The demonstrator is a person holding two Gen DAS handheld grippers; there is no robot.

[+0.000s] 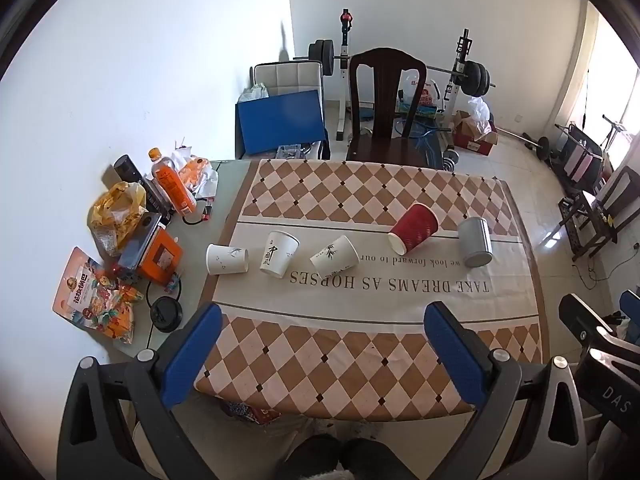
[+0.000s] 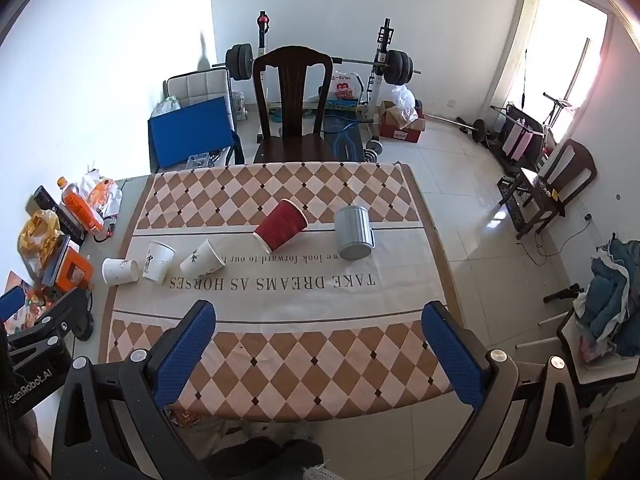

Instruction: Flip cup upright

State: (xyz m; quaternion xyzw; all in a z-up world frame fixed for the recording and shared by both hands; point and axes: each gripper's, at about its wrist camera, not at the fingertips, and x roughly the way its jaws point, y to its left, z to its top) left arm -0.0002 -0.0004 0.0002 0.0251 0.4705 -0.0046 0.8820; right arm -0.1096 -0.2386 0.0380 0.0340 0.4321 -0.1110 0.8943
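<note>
Five cups lying on their sides in a rough row across the white centre band of the tablecloth point(image 1: 360, 364), none upright:

- Three white paper cups at the left end. Leftmost white cup point(image 1: 227, 259), plain with faint marks. Second white cup point(image 1: 279, 254), black calligraphy on its wall, just beside the first. Third white cup point(image 1: 334, 257), bamboo print, just right of the second.
- One red ribbed cup point(image 1: 414, 229), right of centre, well apart from the white group, white inside visible at its mouth.
- One grey mug point(image 1: 475, 241), rightmost, near the red ribbed cup; small handle visible in the right wrist view.

Two grippers, both raised over the near edge of the table, holding nothing:

- Left gripper point(image 1: 322, 350): blue pads spread wide apart, nothing between them.
- Right gripper point(image 2: 319, 350): blue pads likewise spread wide, nothing between them.

Off the cloth, on the bare table strip at far left: one orange bottle point(image 1: 171, 186), one yellow bag point(image 1: 116, 212), one orange box point(image 1: 160, 258), one black lid point(image 1: 166, 314), one snack packet point(image 1: 86, 294).

One dark wooden chair point(image 1: 386, 108) behind the far table edge.
</note>
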